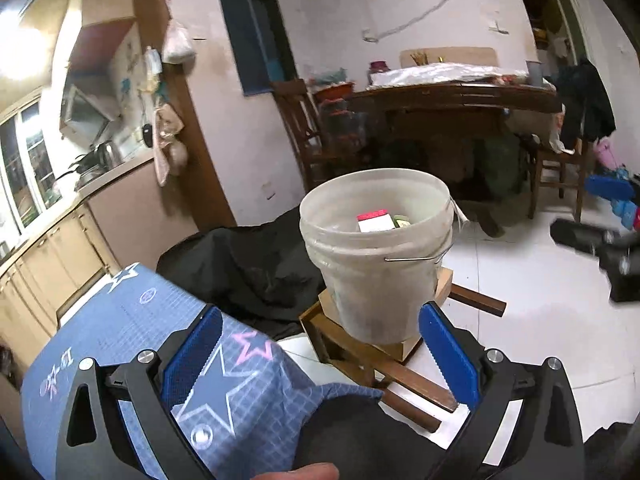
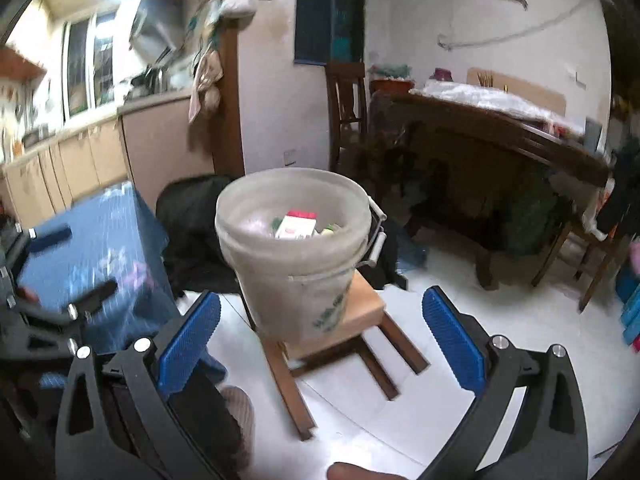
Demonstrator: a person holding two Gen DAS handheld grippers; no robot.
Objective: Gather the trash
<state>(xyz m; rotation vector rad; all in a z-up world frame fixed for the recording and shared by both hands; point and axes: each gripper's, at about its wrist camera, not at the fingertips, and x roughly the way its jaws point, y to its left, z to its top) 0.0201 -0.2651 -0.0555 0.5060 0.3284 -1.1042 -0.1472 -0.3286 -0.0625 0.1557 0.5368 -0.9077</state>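
Observation:
A translucent white plastic bucket [image 1: 378, 256] stands on a small wooden stool [image 1: 384, 364]. Inside it lie a white box with a pink-red end [image 1: 374, 221] and some green scraps. My left gripper [image 1: 320, 350] is open and empty, low in front of the bucket. In the right wrist view the same bucket [image 2: 294, 252] sits on the stool [image 2: 336, 340], with the box [image 2: 297, 226] inside. My right gripper [image 2: 322, 336] is open and empty, just short of the bucket. The left gripper [image 2: 76, 268] shows blurred at that view's left edge.
A table with a blue star-patterned cloth [image 1: 132, 340] is at the left. A black bag or cloth [image 1: 248, 264] lies behind it. A dark wooden table [image 1: 460, 100] and chairs [image 1: 304, 128] stand at the back. Kitchen cabinets [image 1: 48, 256] run along the left. White tile floor [image 1: 540, 340] lies right.

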